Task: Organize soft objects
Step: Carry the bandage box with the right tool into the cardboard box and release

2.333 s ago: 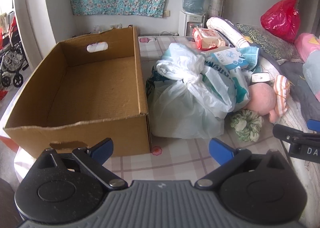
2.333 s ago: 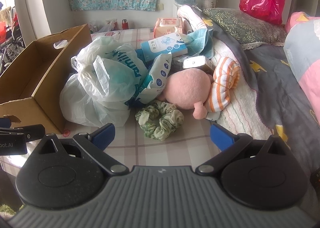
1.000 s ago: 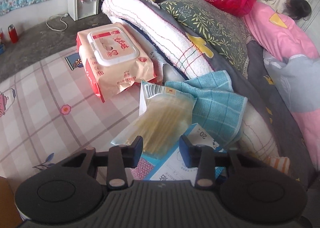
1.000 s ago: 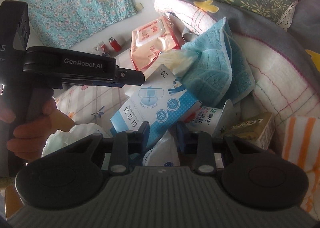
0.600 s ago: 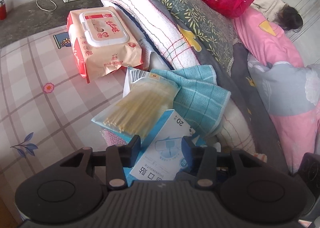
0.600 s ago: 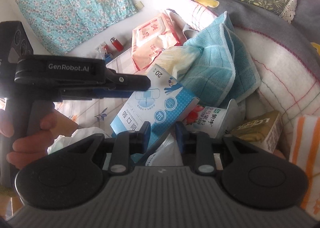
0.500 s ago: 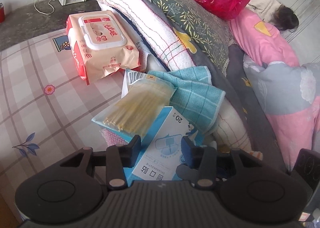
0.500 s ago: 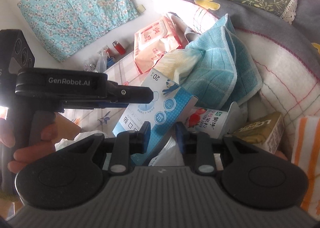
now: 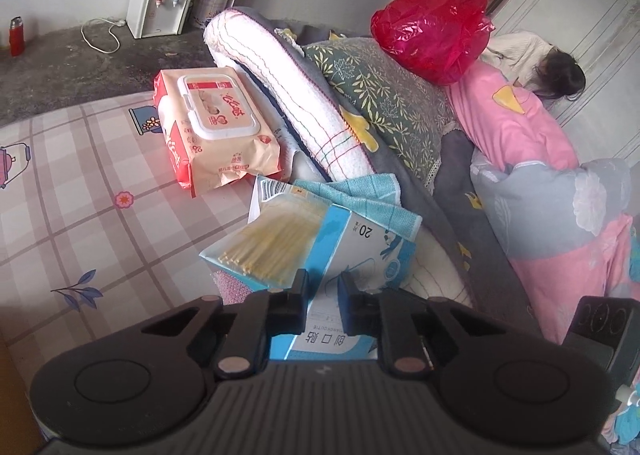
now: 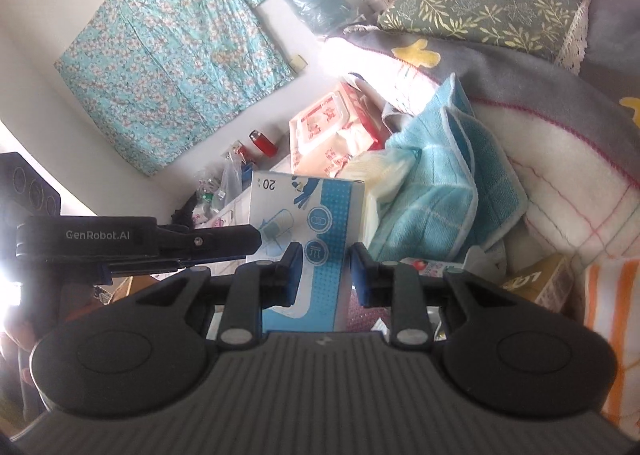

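Left wrist view: our left gripper [image 9: 322, 287], its jaws just closing, is clamped on the box [image 9: 352, 255], which lies over the swabs [image 9: 272, 243] beside the towel [image 9: 376, 207] by the bedding.

Right wrist view: our right gripper [image 10: 322, 269] clamps the same box [image 10: 304, 223], lifted upright before the towel [image 10: 440, 195].

blue-white box [image 9: 352, 255], teal towel [image 9: 372, 203] (checked), red bag [image 9: 432, 27]

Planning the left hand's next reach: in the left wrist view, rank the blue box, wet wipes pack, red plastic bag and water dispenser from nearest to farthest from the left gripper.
1. Blue box: between the fingers of the left gripper.
2. Wet wipes pack: ahead, to the left.
3. Red plastic bag and water dispenser: bag far right on the bedding, dispenser far left by the wall; too close to call.
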`<state>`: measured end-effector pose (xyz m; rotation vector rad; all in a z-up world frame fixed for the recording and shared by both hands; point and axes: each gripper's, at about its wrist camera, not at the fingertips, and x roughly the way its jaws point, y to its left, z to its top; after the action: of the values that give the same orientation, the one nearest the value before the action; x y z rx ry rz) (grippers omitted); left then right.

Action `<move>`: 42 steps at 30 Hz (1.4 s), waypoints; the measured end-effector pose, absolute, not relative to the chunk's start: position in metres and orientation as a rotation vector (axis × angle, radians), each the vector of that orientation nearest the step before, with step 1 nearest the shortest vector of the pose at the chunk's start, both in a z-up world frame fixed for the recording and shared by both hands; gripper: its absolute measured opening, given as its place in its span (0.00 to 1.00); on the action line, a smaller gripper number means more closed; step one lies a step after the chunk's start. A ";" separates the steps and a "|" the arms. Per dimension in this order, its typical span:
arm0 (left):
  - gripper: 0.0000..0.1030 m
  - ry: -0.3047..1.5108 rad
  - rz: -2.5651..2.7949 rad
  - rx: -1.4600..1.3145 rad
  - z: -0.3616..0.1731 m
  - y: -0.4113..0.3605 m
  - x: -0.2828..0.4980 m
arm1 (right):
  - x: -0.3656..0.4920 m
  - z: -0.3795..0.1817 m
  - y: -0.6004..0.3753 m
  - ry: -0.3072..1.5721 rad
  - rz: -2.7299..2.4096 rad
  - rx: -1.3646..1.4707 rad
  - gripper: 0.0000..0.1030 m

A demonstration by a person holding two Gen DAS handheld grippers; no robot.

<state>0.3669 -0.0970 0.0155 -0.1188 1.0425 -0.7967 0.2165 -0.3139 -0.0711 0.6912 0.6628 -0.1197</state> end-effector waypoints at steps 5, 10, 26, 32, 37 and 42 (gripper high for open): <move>0.16 0.996 -0.798 -0.134 0.036 -0.091 0.348 | 0.215 -0.041 -0.313 0.598 -0.104 0.641 0.24; 0.16 0.968 -0.778 -0.172 0.051 -0.080 0.328 | 0.203 -0.019 -0.311 0.573 -0.079 0.632 0.24; 0.16 0.788 -0.532 -0.346 0.134 0.077 0.242 | 0.192 0.080 -0.200 0.527 0.212 0.555 0.25; 0.16 0.820 -0.319 -0.436 0.118 0.161 0.245 | 0.234 0.083 -0.109 0.658 0.392 0.558 0.25; 0.16 0.925 -0.192 -0.495 0.073 0.207 0.277 | 0.275 0.059 -0.045 0.815 0.460 0.549 0.25; 0.14 1.043 -0.139 -0.564 0.015 0.234 0.310 | 0.310 0.017 0.001 0.972 0.424 0.475 0.25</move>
<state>0.3104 0.2342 0.0153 -0.5639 1.0433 -0.1391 0.3096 0.0006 0.0166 0.4752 0.9720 0.4242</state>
